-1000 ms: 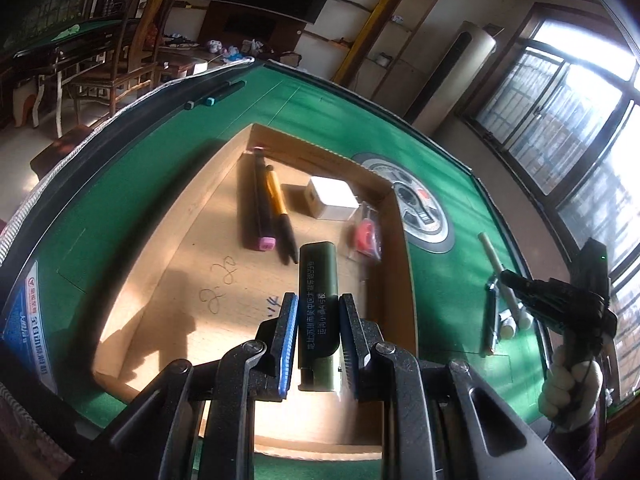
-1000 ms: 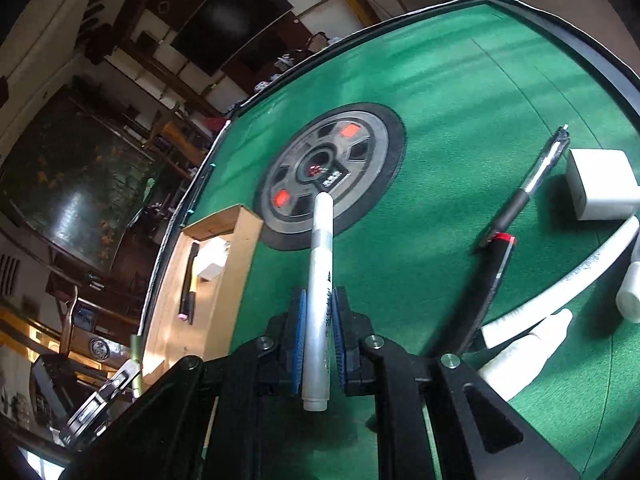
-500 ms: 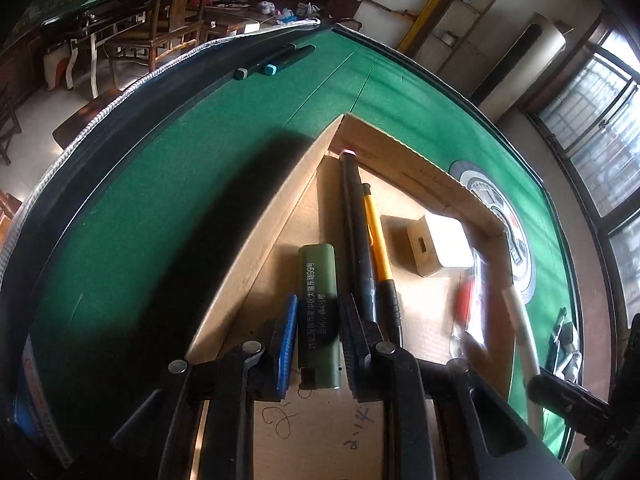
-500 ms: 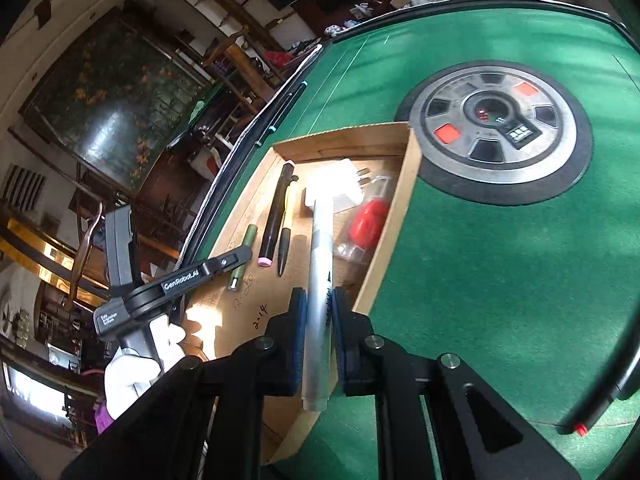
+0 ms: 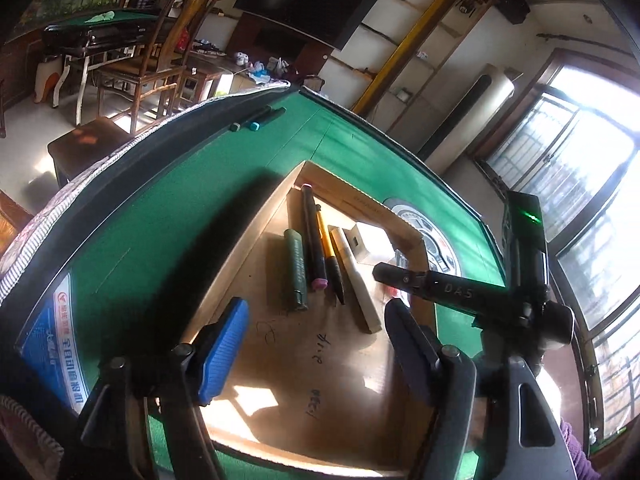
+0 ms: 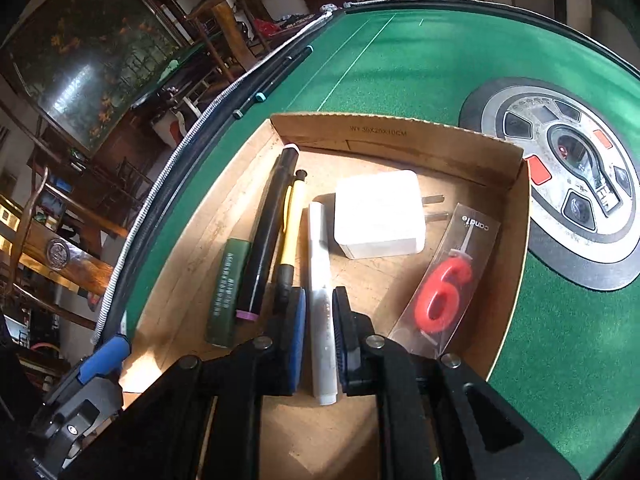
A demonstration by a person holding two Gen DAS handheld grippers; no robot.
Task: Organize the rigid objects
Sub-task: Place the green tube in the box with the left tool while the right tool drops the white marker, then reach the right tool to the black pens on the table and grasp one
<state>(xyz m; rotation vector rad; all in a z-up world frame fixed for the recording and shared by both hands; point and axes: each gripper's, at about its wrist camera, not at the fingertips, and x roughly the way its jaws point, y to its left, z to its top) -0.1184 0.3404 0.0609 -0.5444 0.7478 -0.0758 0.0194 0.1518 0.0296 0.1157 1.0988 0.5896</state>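
Left wrist view: the left tongs (image 5: 312,354) have just been opening and now stand wide with nothing between the pads. They hang over the near part of the cardboard box (image 5: 240,248). The green tube (image 5: 295,270) lies free on the box floor, just beyond the tongs and a little to their left, its long axis running near to far. To its right sit the black marker (image 5: 312,236), the yellow pen (image 5: 329,250) and then the white marker (image 5: 354,280), all roughly parallel. The right tongs (image 5: 378,270) reach in from the right, their tip at the white marker.

Right wrist view: the right tongs (image 6: 319,340) are clenched on the white marker (image 6: 319,264), which runs straight ahead between the blue pads and seems to lie low in the box, between the yellow pen (image 6: 291,224) on the left and the white charger (image 6: 378,214) on the right. The coming move is probably to let go; the slot is narrow, and the left pad is already touching the pen's dark grip. The packaged red candle (image 6: 442,296) lies to the right, clear of the tongs. The green counter (image 6: 440,68) surrounds the box.
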